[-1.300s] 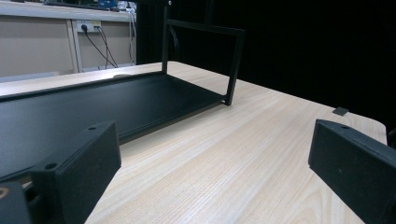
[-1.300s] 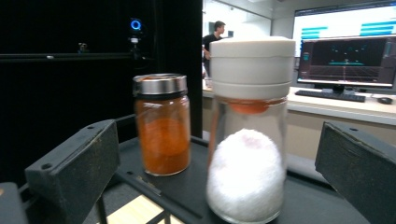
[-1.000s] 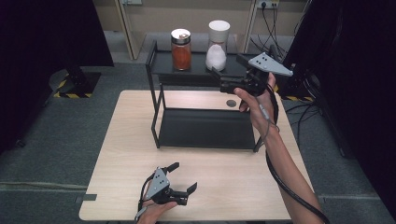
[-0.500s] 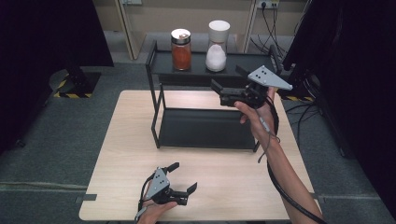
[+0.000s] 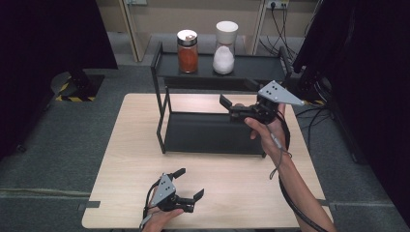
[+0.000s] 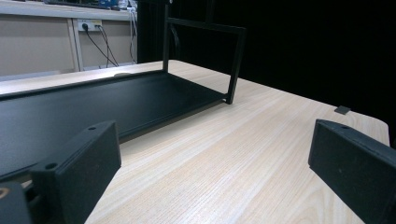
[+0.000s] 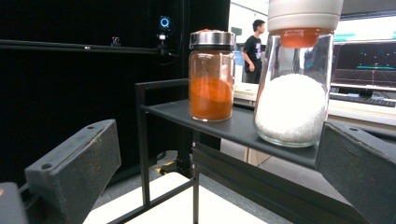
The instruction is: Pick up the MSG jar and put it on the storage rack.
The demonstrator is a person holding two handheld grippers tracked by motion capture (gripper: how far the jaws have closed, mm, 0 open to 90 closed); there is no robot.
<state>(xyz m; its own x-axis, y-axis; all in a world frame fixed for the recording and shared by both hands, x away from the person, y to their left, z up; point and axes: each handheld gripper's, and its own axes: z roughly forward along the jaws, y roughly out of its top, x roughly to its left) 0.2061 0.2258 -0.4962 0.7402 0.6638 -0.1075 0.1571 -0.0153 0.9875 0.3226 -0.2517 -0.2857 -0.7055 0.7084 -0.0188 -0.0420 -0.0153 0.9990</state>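
A black two-level rack point(image 5: 164, 121) stands at the back of the wooden table point(image 5: 130, 159). On its top shelf point(image 7: 233, 128) stand a jar of orange powder point(image 5: 187, 51) point(image 7: 211, 77) and a glass jar of white grains point(image 5: 224, 47) point(image 7: 292, 79) with a white lid. My right gripper point(image 5: 226, 107) point(image 7: 219, 177) hovers open in front of the rack's right half, below the top shelf, pointing left and up toward the jars. My left gripper point(image 5: 188, 183) point(image 6: 215, 182) rests open near the table's front edge, facing the lower shelf point(image 6: 70, 107), with nothing between its jaws.
A cable point(image 5: 290, 193) trails from the right gripper along the forearm. Black curtains point(image 5: 43, 53) flank the table on both sides. Wall sockets and cables point(image 5: 278, 19) lie behind the rack. A person point(image 7: 253, 44) stands far off in the right gripper view.
My right gripper has drawn back from the top shelf, moving down and toward the front, away from the white jar. The left gripper has stayed put.
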